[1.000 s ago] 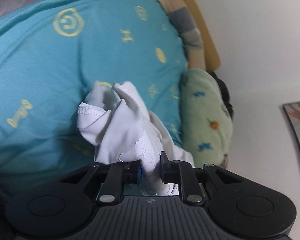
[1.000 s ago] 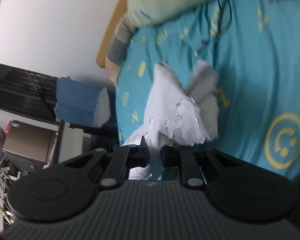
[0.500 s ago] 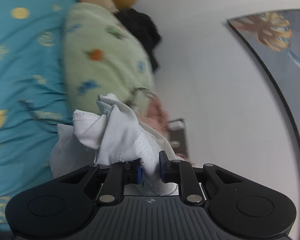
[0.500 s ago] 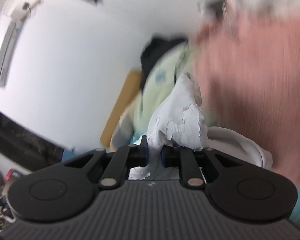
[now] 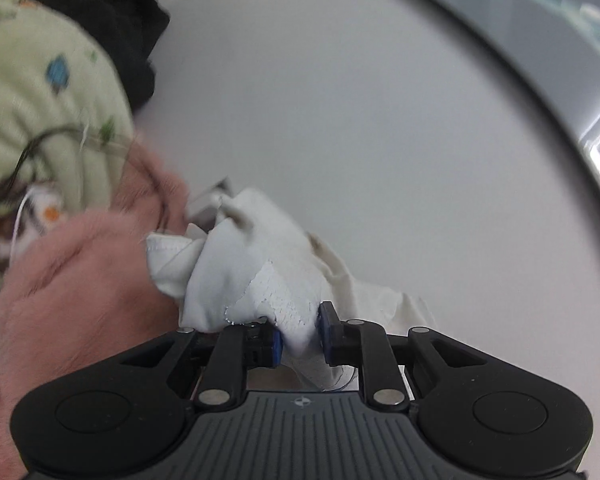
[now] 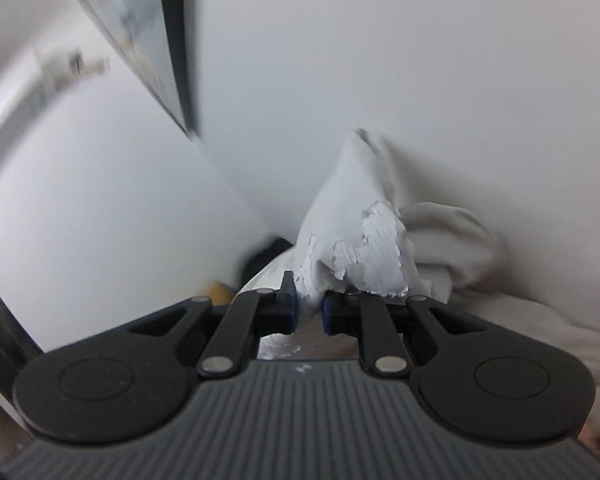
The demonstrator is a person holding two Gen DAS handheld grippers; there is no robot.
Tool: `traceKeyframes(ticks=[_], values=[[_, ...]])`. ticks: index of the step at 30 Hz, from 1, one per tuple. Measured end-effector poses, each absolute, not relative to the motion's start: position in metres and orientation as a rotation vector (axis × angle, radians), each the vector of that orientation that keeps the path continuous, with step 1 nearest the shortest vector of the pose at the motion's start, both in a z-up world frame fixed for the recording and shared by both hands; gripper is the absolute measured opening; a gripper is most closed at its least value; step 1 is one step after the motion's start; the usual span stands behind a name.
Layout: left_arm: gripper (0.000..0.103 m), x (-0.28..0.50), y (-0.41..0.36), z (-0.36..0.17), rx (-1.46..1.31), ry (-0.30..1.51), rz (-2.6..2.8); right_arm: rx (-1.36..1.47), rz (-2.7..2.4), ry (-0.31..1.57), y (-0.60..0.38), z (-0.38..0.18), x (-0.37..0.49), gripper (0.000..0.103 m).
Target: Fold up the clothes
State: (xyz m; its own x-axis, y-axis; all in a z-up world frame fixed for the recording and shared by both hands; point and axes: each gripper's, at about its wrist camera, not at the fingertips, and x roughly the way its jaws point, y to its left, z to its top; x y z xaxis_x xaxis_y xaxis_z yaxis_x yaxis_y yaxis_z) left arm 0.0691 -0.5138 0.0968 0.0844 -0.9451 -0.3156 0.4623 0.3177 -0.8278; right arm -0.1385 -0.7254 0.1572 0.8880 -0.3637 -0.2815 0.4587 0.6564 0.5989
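Between the fingers of the left gripper [image 5: 299,340] a bunch of the white garment [image 5: 256,264] is clamped, the blue-edged pads pressed onto the cloth from both sides. From that pinch the fabric bulges up and away in a crumpled knot, with a stitched hem showing on its left side and a patch of cracked, flaking print just above the fingers. More of the cloth trails off to the right behind the gripper.

The right gripper [image 6: 309,312] has its fingers closed on another fold of the same white garment [image 6: 352,216]. The cloth rises from the pinch into a pointed peak, and the same peeling print shows on its face. A softer, rounded roll of the fabric sags to the right, just beside the gripper body.

In the left wrist view a pink fuzzy blanket [image 5: 80,296] fills the near left, touching the garment's hem side. Farther left lies a pale green quilt [image 5: 40,100] with small coloured motifs, a thin dark cable across it, and something black [image 5: 116,36] heaped at its far edge. Behind everything stands a plain white wall [image 5: 340,120], and a framed picture [image 5: 560,32] hangs at the upper right. The right wrist view faces the same white wall and the dark frame edge, all somewhat blurred.
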Motion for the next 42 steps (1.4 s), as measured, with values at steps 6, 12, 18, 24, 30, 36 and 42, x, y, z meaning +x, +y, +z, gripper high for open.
traceKeyframes(ticks=[6,12,18,24,30,36,42], values=[[0.031,0.051,-0.493,0.07,-0.498,0.967,-1.167,0.872,-0.488,0.256,-0.716,0.064,-0.168,0.016],[0.061,0.033,-0.473,0.044,-0.38,0.949,-1.177,0.906,-0.558,0.305,-0.706,0.069,-0.177,0.02],[0.077,-0.003,-0.444,0.104,-0.237,0.83,-1.19,0.78,-0.6,0.343,-0.658,0.12,-0.197,0.019],[0.083,-0.07,-0.388,0.177,-0.104,0.649,-1.184,0.665,-0.56,0.278,-0.607,0.172,-0.231,0.028],[0.097,-0.121,-0.324,0.207,-0.041,0.507,-1.198,0.509,-0.53,0.193,-0.545,0.208,-0.269,0.083],[0.103,-0.159,-0.261,0.207,-0.007,0.39,-1.16,0.389,-0.516,0.162,-0.497,0.208,-0.295,0.083],[0.103,-0.185,-0.205,0.199,-0.025,0.286,-1.109,0.311,-0.54,0.117,-0.466,0.197,-0.312,0.083]])
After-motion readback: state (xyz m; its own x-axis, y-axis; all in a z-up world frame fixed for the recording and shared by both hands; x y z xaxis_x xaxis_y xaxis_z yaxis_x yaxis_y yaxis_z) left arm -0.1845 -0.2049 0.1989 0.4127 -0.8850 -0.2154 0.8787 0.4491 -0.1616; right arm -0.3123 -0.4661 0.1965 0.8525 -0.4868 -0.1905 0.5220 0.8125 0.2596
